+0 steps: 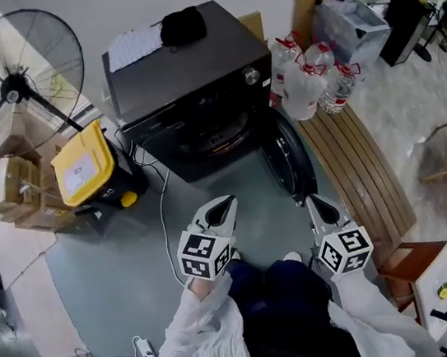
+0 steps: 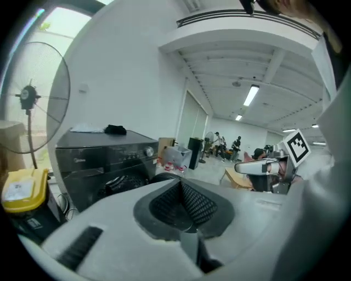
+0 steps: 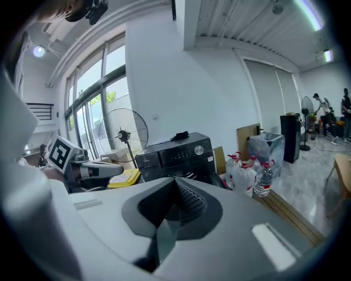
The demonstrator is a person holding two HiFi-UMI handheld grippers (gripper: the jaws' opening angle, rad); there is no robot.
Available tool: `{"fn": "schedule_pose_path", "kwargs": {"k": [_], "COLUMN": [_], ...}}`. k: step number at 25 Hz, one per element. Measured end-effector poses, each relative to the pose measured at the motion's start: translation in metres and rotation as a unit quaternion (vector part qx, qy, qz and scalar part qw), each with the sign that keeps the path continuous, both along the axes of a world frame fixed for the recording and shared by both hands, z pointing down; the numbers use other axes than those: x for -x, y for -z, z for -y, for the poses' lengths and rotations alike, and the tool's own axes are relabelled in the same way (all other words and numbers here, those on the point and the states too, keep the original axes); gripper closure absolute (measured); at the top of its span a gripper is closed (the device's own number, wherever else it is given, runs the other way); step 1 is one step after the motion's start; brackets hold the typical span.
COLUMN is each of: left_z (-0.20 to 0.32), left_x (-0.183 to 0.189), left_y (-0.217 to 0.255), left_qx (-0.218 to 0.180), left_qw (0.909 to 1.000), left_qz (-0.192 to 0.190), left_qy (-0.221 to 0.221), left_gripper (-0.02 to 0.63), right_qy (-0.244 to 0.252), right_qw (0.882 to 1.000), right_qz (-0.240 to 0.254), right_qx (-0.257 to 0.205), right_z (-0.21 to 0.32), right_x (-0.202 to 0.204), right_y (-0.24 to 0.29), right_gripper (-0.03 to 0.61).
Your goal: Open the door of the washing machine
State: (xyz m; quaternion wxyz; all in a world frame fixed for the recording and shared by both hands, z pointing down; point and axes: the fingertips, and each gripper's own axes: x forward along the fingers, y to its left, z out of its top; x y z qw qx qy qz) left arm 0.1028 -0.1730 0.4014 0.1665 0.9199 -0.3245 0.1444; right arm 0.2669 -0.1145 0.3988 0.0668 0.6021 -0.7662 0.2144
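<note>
The black washing machine (image 1: 181, 63) stands against the far wall. Its round door (image 1: 291, 159) hangs open, swung out to the right, and the drum opening (image 1: 209, 138) is bare. My left gripper (image 1: 220, 211) is held up well short of the machine, shut with nothing between its pads. My right gripper (image 1: 321, 210) is level with it near the door's outer edge, also shut and empty. The left gripper view shows its closed jaws (image 2: 181, 189) with the machine (image 2: 104, 156) beyond them. In the right gripper view the jaws (image 3: 176, 189) meet below the machine (image 3: 175, 153).
A standing fan (image 1: 13, 80), cardboard boxes (image 1: 12, 184) and a yellow-lidded box (image 1: 82, 164) sit left of the machine. Water bottles (image 1: 308, 78) and a slatted wooden bench (image 1: 360, 170) are to its right. A white cable (image 1: 162, 216) runs across the floor. A black item (image 1: 182, 26) lies on top of the machine.
</note>
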Motion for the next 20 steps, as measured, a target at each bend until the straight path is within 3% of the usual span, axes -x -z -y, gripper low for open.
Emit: {"fn": "schedule_pose_path", "kwargs": {"k": [8, 20], "left_z": [-0.007, -0.008], "left_x": [0.098, 0.143], "left_y": [0.007, 0.002], "left_qx": [-0.024, -0.028], "left_qw": [0.9967, 0.9970], "left_qz": [0.002, -0.007], "left_qy": [0.078, 0.072], "left_gripper": [0.614, 0.613], "right_qy": [0.045, 0.043], "right_qw": [0.999, 0.999], "right_qz": [-0.011, -0.018], "right_qx": [-0.018, -0.016], "right_z": [0.013, 0.014], "right_x": [0.074, 0.121], "right_y": [0.007, 0.008], "right_gripper": [0.569, 0.569]}}
